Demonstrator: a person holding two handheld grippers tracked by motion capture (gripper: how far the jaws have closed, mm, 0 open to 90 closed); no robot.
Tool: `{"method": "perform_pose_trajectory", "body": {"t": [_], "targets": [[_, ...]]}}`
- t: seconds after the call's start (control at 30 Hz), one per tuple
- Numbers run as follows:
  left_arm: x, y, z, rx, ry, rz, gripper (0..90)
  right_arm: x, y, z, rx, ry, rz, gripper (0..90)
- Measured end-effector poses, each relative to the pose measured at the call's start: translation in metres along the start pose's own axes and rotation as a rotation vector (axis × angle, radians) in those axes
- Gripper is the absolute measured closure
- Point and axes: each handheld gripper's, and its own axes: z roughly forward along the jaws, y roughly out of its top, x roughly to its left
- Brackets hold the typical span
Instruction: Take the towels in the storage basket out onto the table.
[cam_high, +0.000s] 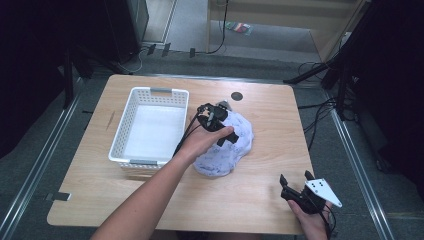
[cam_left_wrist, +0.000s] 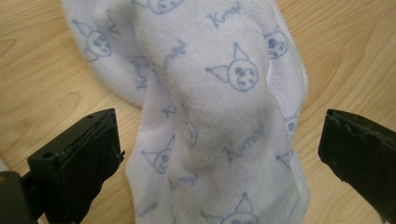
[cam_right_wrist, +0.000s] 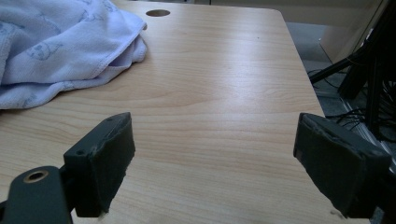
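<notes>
Left tool (cam_high: 218, 125) hovers over the towel (cam_high: 227, 150), jaws wide, gripping nothing; right tool (cam_high: 295, 186), right of the towel, gapes empty.

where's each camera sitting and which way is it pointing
High view: above the person's side, looking forward and down on the table; forearms, left gripper over the towel, right gripper, basket.
Left gripper view: on the left gripper, looking down on the towel between open jaws.
Right gripper view: on the right gripper, looking level across the table.
All views share the towel.
</notes>
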Motion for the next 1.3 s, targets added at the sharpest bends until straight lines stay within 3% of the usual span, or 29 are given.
{"method": "perform_pose_trajectory", "body": {"t": [0.5, 0.83, 1.03, 1.3], "targets": [[0.036, -0.011, -0.051, -0.076, 0.046, -0.036, 0.0, 0.000, 0.000, 0.001, 0.001, -0.005, 0.006, 12.9], [0.058, -0.023, -0.080, -0.083, 0.081, -0.027, 0.0, -0.001, 0.000, 0.001, 0.004, -0.007, 0.012, 13.0], [0.082, -0.035, -0.103, -0.108, 0.108, -0.061, 0.0, -0.001, 0.000, 0.001, 0.003, -0.012, 0.015, 13.0], [0.107, -0.053, -0.117, -0.115, 0.125, -0.096, 0.0, -0.001, 0.000, 0.001, 0.004, -0.018, 0.020, 13.0]]}}
